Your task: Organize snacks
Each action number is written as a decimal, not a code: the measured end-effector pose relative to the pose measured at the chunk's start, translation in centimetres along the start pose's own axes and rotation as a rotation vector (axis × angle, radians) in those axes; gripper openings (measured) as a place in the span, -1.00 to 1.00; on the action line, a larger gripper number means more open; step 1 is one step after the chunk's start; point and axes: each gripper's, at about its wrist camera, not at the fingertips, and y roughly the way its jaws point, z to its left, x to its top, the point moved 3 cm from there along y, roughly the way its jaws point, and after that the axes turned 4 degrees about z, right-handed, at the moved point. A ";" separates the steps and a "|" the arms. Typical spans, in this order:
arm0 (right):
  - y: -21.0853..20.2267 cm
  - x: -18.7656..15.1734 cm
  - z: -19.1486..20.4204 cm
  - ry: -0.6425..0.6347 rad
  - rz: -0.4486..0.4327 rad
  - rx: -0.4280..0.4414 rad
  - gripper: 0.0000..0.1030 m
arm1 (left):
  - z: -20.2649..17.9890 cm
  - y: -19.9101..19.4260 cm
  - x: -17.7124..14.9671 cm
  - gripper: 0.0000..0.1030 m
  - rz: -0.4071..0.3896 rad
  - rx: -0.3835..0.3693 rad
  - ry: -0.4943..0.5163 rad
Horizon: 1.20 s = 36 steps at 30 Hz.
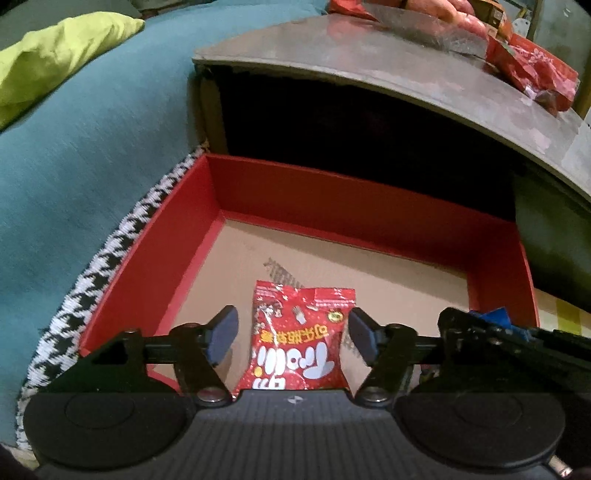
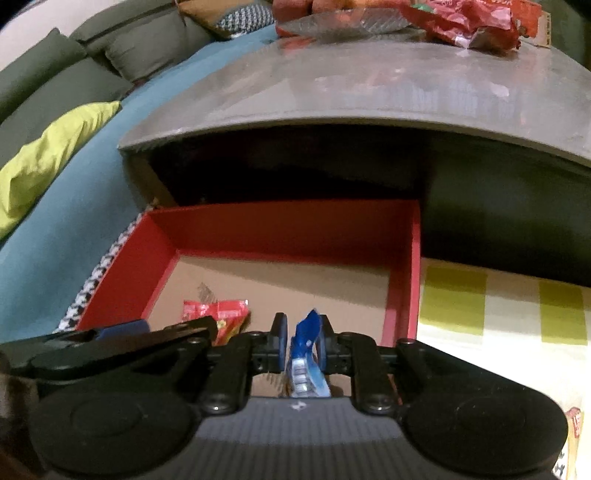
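Observation:
A red Trolli sweet packet (image 1: pixel 299 339) lies flat on the cardboard floor of an open red box (image 1: pixel 332 206). My left gripper (image 1: pixel 293 332) hangs over it, open, with a blue pad on either side of the packet and neither touching it. My right gripper (image 2: pixel 303 332) is shut on a thin blue snack packet (image 2: pixel 306 343), which stands upright between its pads above the right half of the same red box (image 2: pixel 288 229). The red packet (image 2: pixel 218 314) shows to its left, partly hidden behind the left gripper's body.
A grey tabletop (image 1: pixel 369 62) overhangs the box's far side and carries several red snack packets (image 1: pixel 532 70) and a person's hand (image 1: pixel 443 11). A teal sofa (image 1: pixel 92 147) with a lime cushion (image 1: pixel 55 48) lies left. Houndstooth fabric (image 1: pixel 92 288) lines the box's left; a yellow checked cloth (image 2: pixel 480 302) lies right.

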 end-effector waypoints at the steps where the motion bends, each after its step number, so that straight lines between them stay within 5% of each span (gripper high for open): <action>1: 0.0 0.1 -0.1 -0.007 -0.006 0.010 -0.40 | 0.2 -0.1 0.0 0.55 -0.001 0.005 -0.010; 5: -0.6 0.6 -0.3 -0.014 -0.052 -0.001 -0.22 | 0.6 -0.3 0.3 0.59 -0.003 -0.008 -0.029; 13: -2.7 1.8 0.3 -0.021 -0.119 0.021 -0.16 | 0.9 -1.6 0.4 0.66 -0.027 -0.015 -0.016; 36: -6.0 -0.3 0.6 -0.005 -0.062 0.027 -0.16 | 2.0 -5.2 -5.2 0.71 0.041 -0.051 0.041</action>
